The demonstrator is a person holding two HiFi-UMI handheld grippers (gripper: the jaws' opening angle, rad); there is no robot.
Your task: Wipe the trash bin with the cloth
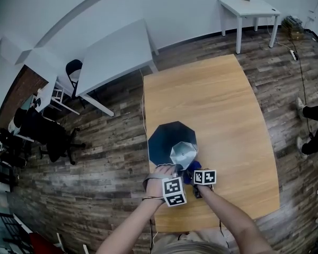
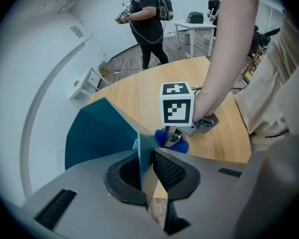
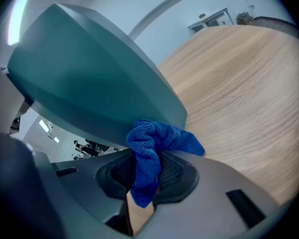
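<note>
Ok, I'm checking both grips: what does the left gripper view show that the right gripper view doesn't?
Only the left gripper view: the left gripper clamped on the wall of the trash bin, the right gripper from outside, people behind. Only the right gripper view: that gripper's jaws shut on the cloth, close up. Both: bin, blue cloth, wooden table.

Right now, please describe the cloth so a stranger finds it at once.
On the light wooden table, a dark teal trash bin is at the near end. The cloth is right by it, pinched in the right claw. It is the only bright blue, fluffy thing there.
</note>
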